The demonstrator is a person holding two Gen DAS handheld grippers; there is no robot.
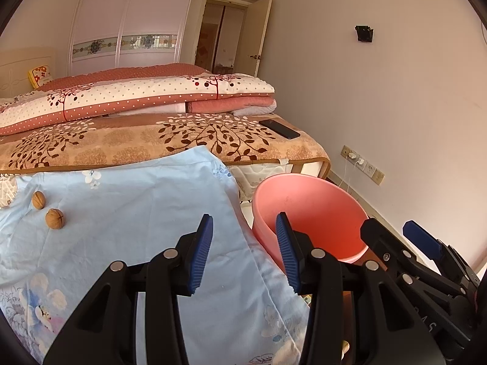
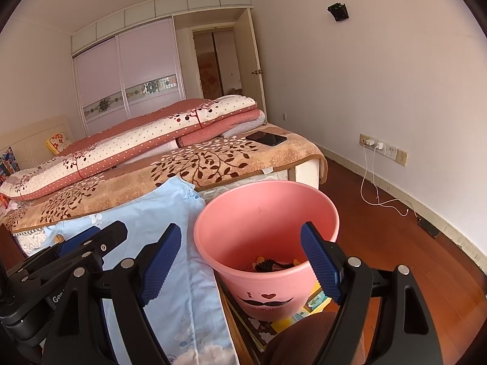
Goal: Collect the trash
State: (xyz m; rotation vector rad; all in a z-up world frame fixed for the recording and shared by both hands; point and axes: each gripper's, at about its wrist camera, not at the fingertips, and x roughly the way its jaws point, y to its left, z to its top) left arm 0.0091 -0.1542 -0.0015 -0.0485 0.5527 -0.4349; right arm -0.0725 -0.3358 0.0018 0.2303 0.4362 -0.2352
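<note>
Two walnuts (image 1: 38,199) (image 1: 55,218) lie on the light blue floral sheet (image 1: 137,206) at the left. A pink bucket (image 1: 310,213) stands just right of the sheet; it also shows in the right wrist view (image 2: 268,210) with dark and orange scraps (image 2: 271,265) at its bottom. My left gripper (image 1: 243,252) is open and empty over the sheet's right edge and the bucket's left rim. My right gripper (image 2: 240,264) is open and empty above the bucket mouth; it also shows in the left wrist view (image 1: 392,237).
A bed with a brown leaf-pattern blanket (image 2: 213,158) and folded quilts (image 1: 137,94) lies behind. A black phone (image 2: 266,138) rests on the bed corner. Wall sockets with white cables (image 2: 377,149) and wooden floor (image 2: 395,243) are at the right.
</note>
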